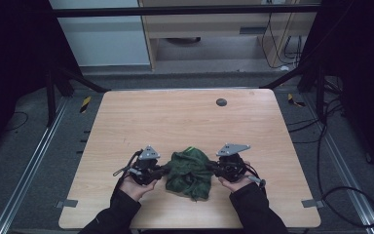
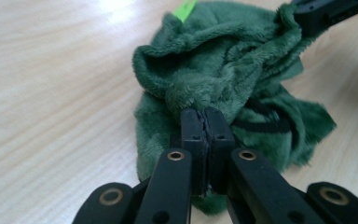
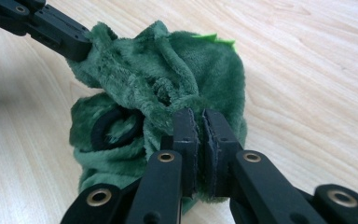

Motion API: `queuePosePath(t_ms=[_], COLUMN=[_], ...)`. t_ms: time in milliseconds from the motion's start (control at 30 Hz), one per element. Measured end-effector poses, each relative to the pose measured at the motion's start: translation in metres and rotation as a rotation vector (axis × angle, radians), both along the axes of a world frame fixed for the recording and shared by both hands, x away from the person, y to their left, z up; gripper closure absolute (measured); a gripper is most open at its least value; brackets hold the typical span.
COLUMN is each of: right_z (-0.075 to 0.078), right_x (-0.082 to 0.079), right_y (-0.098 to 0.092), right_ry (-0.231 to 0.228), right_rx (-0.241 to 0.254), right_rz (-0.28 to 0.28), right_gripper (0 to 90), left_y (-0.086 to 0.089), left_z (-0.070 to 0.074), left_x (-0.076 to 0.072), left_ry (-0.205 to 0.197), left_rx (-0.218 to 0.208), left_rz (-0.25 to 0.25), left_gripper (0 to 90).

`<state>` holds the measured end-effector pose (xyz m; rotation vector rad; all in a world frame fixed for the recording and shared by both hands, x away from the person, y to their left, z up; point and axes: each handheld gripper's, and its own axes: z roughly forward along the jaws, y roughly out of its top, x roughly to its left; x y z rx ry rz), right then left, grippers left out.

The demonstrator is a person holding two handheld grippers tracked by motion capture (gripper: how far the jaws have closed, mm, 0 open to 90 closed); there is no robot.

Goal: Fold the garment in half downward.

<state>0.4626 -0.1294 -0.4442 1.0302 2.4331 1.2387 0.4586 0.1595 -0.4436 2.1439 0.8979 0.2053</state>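
Leftmost, one left gripper (image 1: 161,170), jaws pinched together on a fold of the cloth's left edge. Centre, one green plush cloth (image 1: 190,171), bunched in a heap on the wooden table (image 1: 185,117) near the front edge; one bright green tag (image 1: 189,149) and one black band (image 3: 116,128) showed on it. Rightmost, one right gripper (image 1: 211,168), jaws likewise clamped on the right edge. Judged: both grips were made; spreading or folding was not yet done.
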Motion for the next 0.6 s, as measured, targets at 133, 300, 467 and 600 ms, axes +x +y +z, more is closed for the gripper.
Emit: queuePosePath(t_ms=[133,300,467,600], right_z=[-0.004,-0.006,-0.010,-0.014], right_x=[-0.005,-0.009,-0.013,-0.016], right_y=[0.002,0.003,0.001,0.001], right_ry=[0.006,0.009,0.021,0.037], right_rx=[-0.002,-0.002,0.004,0.007], right_rz=[0.010,0.016,0.013,0.011], right_gripper=[84.3,84.2,84.1,83.9], left_y=[-0.001,-0.001,0.000,-0.001], left_z=[-0.003,-0.008,-0.011,-0.015], left_x=[-0.004,-0.008,-0.011,-0.015], left_ry=[0.017,0.030,0.041,0.052], left_rx=[0.006,0.021,0.024,0.042], left_rz=[-0.004,-0.013,-0.007,-0.012], left_gripper=[88.7,88.7,88.7,88.7])
